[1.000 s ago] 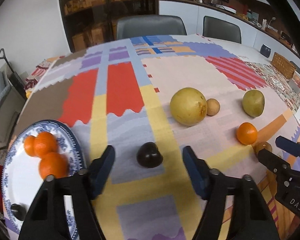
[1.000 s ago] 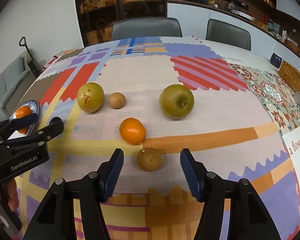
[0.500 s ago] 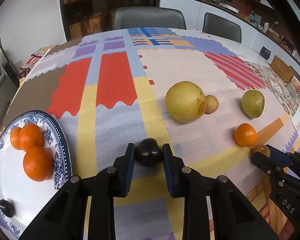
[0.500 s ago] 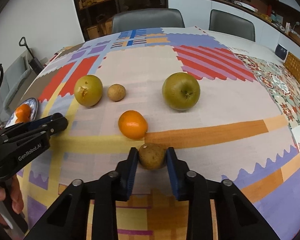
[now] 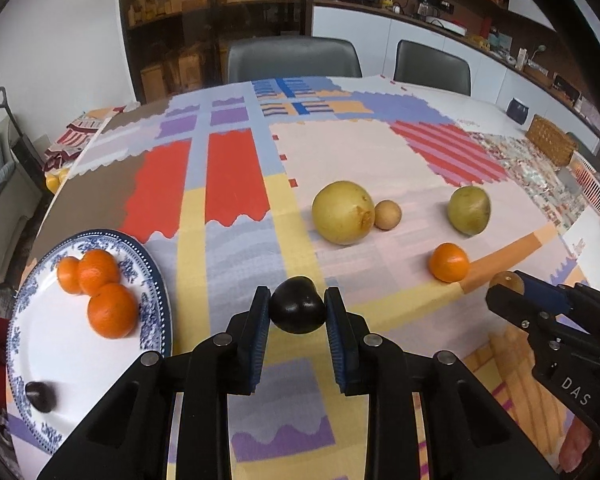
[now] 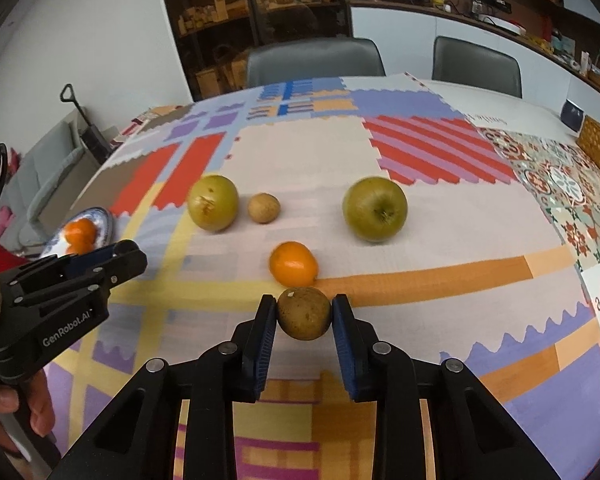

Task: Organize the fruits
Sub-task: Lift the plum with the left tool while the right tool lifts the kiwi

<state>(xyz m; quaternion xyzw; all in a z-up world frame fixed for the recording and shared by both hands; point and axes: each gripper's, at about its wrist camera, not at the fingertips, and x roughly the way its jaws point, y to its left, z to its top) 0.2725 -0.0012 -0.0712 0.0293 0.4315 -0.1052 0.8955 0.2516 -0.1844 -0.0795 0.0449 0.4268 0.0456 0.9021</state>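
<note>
My left gripper (image 5: 298, 312) is shut on a dark, almost black fruit (image 5: 297, 305), held just above the cloth. To its left, a blue-and-white plate (image 5: 156, 280) carries three oranges (image 5: 112, 310) and one small dark fruit (image 5: 40, 396). My right gripper (image 6: 304, 318) is shut on a small brown fruit (image 6: 303, 313). Beyond it on the cloth lie an orange (image 6: 293, 263), a green apple (image 6: 374, 209), a yellow-green fruit (image 6: 213, 203) and a small tan fruit (image 6: 263, 208). The right gripper (image 5: 512, 284) also shows at the right of the left wrist view.
A patchwork tablecloth (image 5: 236, 184) covers the table. Two grey chairs (image 5: 292, 58) stand at the far side. A wicker basket (image 5: 550, 140) and a dark bowl (image 5: 518, 110) sit at the far right. A hand (image 6: 8, 408) holds the left gripper's handle.
Both grippers went from open around their fruits to shut on them. The left one has since lifted the dark fruit a little; the right one stays nearly in place.
</note>
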